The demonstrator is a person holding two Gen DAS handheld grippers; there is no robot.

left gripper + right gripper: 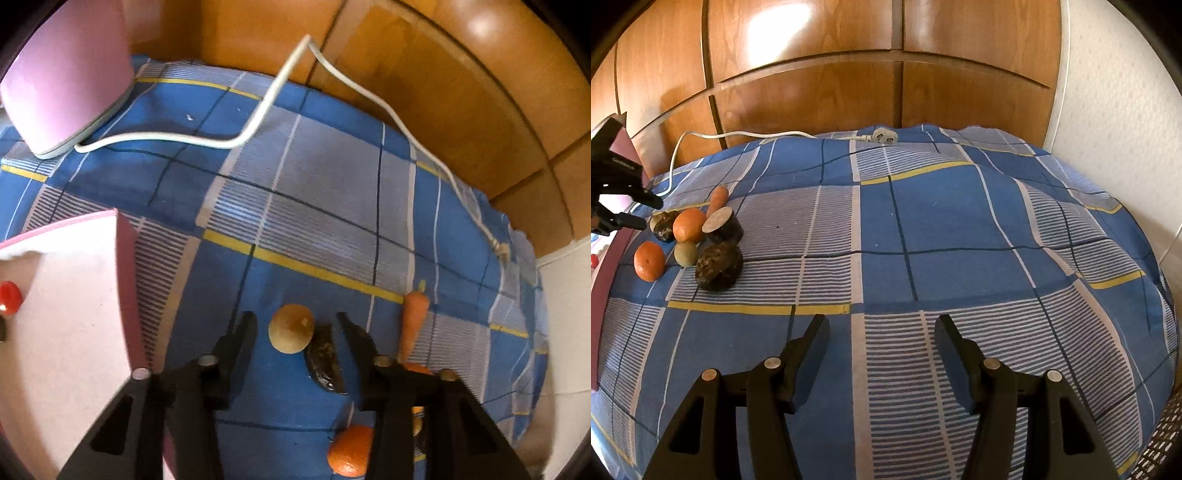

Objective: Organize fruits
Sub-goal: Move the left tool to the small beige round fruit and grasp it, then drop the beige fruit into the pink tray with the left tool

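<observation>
Here, the left black two-finger gripper (pixel 297 325) was seen part open, pads not touching the round tan fruit (pixel 291 333) between them, low centre of frame; the right black gripper (pixel 882 332) was seen part open, empty.

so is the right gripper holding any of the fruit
No, the right gripper hangs open over bare bedsheet, away from the oranges.
</observation>
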